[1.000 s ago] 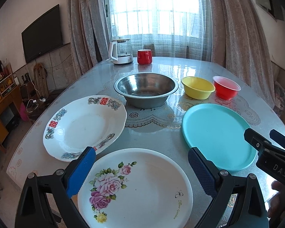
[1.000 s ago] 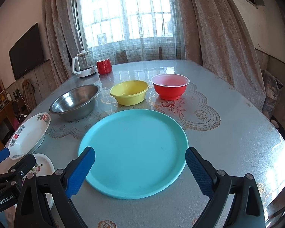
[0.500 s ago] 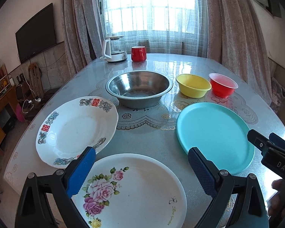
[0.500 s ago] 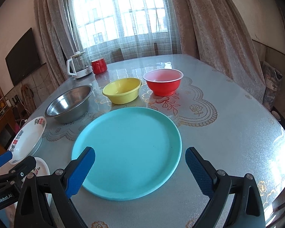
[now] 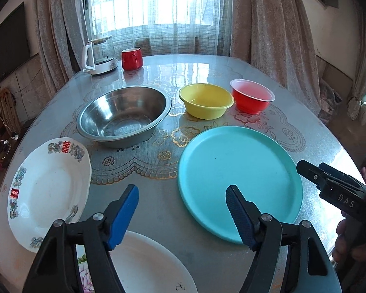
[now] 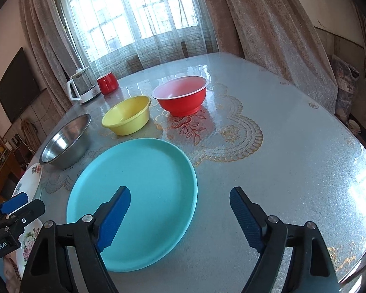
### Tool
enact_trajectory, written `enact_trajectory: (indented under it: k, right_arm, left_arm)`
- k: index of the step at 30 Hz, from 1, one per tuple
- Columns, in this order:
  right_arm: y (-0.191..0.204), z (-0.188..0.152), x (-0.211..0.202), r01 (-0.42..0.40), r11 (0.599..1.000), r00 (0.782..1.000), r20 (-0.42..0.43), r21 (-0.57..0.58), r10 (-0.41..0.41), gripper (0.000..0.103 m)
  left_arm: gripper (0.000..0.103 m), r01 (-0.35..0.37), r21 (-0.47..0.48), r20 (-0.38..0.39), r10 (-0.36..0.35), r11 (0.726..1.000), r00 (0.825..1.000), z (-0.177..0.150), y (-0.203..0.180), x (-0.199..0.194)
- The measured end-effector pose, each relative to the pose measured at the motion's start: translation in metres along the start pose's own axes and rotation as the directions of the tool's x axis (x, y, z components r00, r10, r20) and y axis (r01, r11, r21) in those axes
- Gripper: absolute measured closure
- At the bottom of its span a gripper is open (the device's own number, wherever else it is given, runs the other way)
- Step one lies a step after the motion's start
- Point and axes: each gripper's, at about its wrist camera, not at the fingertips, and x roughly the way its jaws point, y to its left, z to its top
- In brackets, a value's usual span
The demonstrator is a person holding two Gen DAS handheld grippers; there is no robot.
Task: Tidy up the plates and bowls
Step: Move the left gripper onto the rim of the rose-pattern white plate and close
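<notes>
On the glass-topped table point(image 6: 292, 161), the turquoise plate point(image 5: 239, 183) lay flat in front of the yellow bowl point(image 5: 206, 100) and red bowl point(image 5: 252, 99), with the steel bowl point(image 5: 124, 114) to their left. Only the left wrist view showed the whole white plate with red characters point(image 5: 48, 188); the rose-patterned plate point(image 5: 148, 268) was cut off behind the left gripper point(image 5: 183, 214). Both it and the right gripper point(image 6: 180, 217) were spread wide, holding nothing.

At the far left corner of the glass-topped table point(image 5: 231, 68), a white-based glass kettle point(image 5: 98, 57) stood just beside a red mug point(image 5: 132, 59); behind hung sheer curtains point(image 5: 158, 12), a television point(image 5: 6, 48) at left.
</notes>
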Motion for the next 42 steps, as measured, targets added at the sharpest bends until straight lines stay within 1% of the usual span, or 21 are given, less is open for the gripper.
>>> enact_trajectory:
  k: [1, 2, 3, 5, 6, 7, 9, 11, 12, 14, 15, 17, 20, 23, 25, 30, 35, 36, 39, 40, 42]
  right_arm:
    - [-0.001, 0.000, 0.002, -0.002, 1.000, 1.000, -0.003, 0.002, 0.002, 0.022]
    - [-0.002, 0.000, 0.002, -0.004, 1.000, 1.000, -0.003, 0.002, 0.004, 0.027]
    - [-0.002, 0.000, 0.004, -0.003, 1.000, 1.000, -0.001, -0.001, 0.003, 0.031]
    - [-0.004, 0.001, 0.012, 0.002, 1.000, 1.000, -0.024, -0.009, -0.003, 0.039]
    - [-0.005, 0.002, 0.015, -0.003, 1.000, 0.999, -0.037, -0.003, 0.003, 0.046]
    - [-0.006, 0.001, 0.017, -0.013, 1.000, 0.999, -0.040, 0.000, 0.013, 0.048]
    - [-0.006, 0.002, 0.020, -0.006, 1.000, 0.999, -0.041, -0.006, 0.006, 0.049]
    - [-0.008, 0.002, 0.025, -0.028, 1.000, 0.998, -0.058, 0.001, 0.028, 0.049]
    - [-0.008, 0.003, 0.027, -0.031, 1.000, 0.997, -0.065, -0.001, 0.031, 0.049]
    - [-0.009, 0.003, 0.032, -0.021, 1.000, 0.997, -0.073, -0.004, 0.021, 0.049]
    - [-0.011, 0.003, 0.034, -0.025, 1.000, 0.997, -0.077, -0.001, 0.025, 0.049]
    - [-0.013, 0.003, 0.038, -0.034, 0.999, 0.996, -0.086, 0.004, 0.034, 0.049]
    - [-0.008, 0.004, 0.041, -0.043, 0.999, 0.996, -0.086, -0.027, 0.040, 0.049]
    - [-0.005, 0.005, 0.044, -0.059, 0.997, 0.994, -0.090, -0.043, 0.055, 0.050]
    - [-0.004, 0.005, 0.044, -0.067, 0.996, 0.994, -0.088, -0.052, 0.063, 0.052]
    - [-0.002, 0.006, 0.046, -0.070, 0.995, 0.994, -0.091, -0.073, 0.063, 0.056]
    - [0.001, 0.005, 0.046, -0.047, 0.995, 0.996, -0.083, -0.090, 0.040, 0.063]
    - [0.000, 0.005, 0.046, -0.044, 0.995, 0.996, -0.084, -0.086, 0.037, 0.066]
    - [-0.006, 0.007, 0.046, -0.060, 0.997, 0.994, -0.093, -0.056, 0.054, 0.071]
    - [-0.007, 0.007, 0.046, -0.072, 0.996, 0.993, -0.098, -0.047, 0.067, 0.074]
    - [-0.005, 0.005, 0.046, -0.085, 0.995, 0.992, -0.103, -0.046, 0.080, 0.074]
  left_arm:
    - [0.039, -0.008, 0.007, -0.015, 0.009, 1.000, 1.000, 0.002, -0.002, 0.006]
    - [0.046, 0.002, 0.009, -0.044, -0.002, 1.000, 0.999, 0.004, -0.003, 0.013]
    - [0.054, 0.027, -0.001, -0.076, -0.027, 1.000, 0.997, 0.006, -0.002, 0.021]
    - [0.064, 0.058, -0.042, -0.124, -0.063, 0.997, 0.990, 0.007, 0.000, 0.032]
    - [0.065, 0.064, -0.052, -0.135, -0.070, 0.997, 0.988, 0.008, 0.001, 0.036]
    - [0.065, 0.056, -0.052, -0.141, -0.063, 0.997, 0.988, 0.008, 0.001, 0.039]
    - [0.069, 0.039, -0.046, -0.151, -0.046, 0.998, 0.988, 0.008, -0.001, 0.043]
    - [0.073, 0.034, -0.056, -0.170, -0.043, 0.998, 0.985, 0.009, 0.001, 0.052]
    - [0.079, 0.026, -0.072, -0.183, -0.039, 0.997, 0.982, 0.009, 0.004, 0.055]
    - [0.089, 0.006, -0.082, -0.197, -0.022, 0.997, 0.980, 0.009, 0.009, 0.059]
    - [0.089, -0.003, -0.077, -0.197, -0.013, 0.997, 0.980, 0.008, 0.010, 0.060]
    - [0.089, 0.007, -0.086, -0.198, -0.024, 0.996, 0.980, 0.008, 0.013, 0.061]
    - [0.089, 0.010, -0.097, -0.199, -0.029, 0.995, 0.979, 0.012, 0.016, 0.062]
    - [0.093, 0.001, -0.102, -0.180, -0.019, 0.995, 0.983, 0.016, 0.021, 0.056]
    - [0.093, 0.025, -0.118, -0.164, -0.044, 0.993, 0.985, 0.020, 0.026, 0.051]
    - [0.093, 0.046, -0.154, -0.158, -0.070, 0.987, 0.985, 0.022, 0.039, 0.047]
    - [0.093, 0.105, -0.149, -0.167, -0.130, 0.983, 0.977, 0.017, 0.032, 0.049]
    - [0.093, 0.109, -0.139, -0.168, -0.132, 0.984, 0.977, 0.016, 0.029, 0.049]
    - [0.093, 0.109, -0.120, -0.188, -0.130, 0.987, 0.973, 0.013, 0.021, 0.055]
    - [0.093, 0.094, -0.109, -0.185, -0.113, 0.990, 0.976, 0.012, 0.020, 0.055]
    - [0.093, 0.066, -0.089, -0.196, -0.082, 0.994, 0.977, 0.011, 0.020, 0.057]
